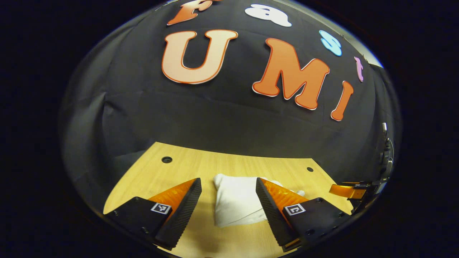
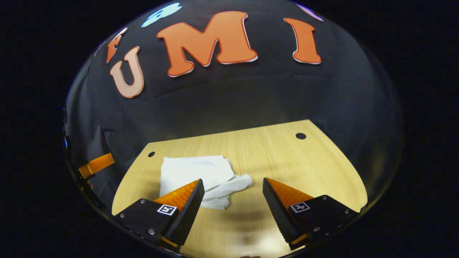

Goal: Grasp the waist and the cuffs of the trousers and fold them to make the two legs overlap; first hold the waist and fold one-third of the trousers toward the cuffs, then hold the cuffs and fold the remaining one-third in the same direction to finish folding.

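Both my left gripper (image 1: 228,204) and right gripper (image 2: 233,202) hang spread and empty above the table (image 2: 287,157), where the trousers (image 2: 195,173) lie folded, though one loose end could spring the bundle apart, I judge.

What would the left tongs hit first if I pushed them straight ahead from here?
Most likely the folded white trousers: in the left gripper view they lie on the wooden table right between the open left tongs, just ahead. Depth is unclear, so the tongs might pass over the cloth.
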Demonstrator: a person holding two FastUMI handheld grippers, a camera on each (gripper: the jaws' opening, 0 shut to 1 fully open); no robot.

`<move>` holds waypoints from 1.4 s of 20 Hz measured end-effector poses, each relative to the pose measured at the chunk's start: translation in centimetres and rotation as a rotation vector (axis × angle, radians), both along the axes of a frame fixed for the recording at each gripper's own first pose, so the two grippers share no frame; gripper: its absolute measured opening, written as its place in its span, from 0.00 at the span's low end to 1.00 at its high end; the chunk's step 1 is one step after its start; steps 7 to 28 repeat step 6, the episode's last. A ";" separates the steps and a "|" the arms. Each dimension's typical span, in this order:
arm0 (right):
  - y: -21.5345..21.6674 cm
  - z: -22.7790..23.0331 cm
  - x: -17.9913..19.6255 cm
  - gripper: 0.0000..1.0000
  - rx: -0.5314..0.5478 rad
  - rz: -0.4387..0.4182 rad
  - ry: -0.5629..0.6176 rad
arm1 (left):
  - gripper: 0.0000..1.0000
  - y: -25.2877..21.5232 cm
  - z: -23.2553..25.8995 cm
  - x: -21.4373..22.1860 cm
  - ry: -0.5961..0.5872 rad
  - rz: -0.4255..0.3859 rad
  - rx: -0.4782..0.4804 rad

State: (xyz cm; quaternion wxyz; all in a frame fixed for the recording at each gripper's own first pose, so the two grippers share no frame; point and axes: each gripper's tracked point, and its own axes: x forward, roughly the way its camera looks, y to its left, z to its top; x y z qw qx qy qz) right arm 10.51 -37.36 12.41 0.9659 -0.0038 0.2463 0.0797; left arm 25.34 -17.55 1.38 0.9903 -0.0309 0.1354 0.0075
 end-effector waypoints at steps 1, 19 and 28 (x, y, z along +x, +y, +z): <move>0.5 1.1 -0.7 0.98 0.003 0.007 -0.037 | 0.99 0.0 0.1 0.0 -0.024 0.002 0.004; 2.9 5.9 -4.1 0.98 0.035 0.056 -0.203 | 0.98 -0.2 0.4 0.0 -0.161 0.079 0.078; 2.9 5.9 -4.1 0.98 0.035 0.056 -0.203 | 0.98 -0.2 0.4 0.0 -0.161 0.079 0.078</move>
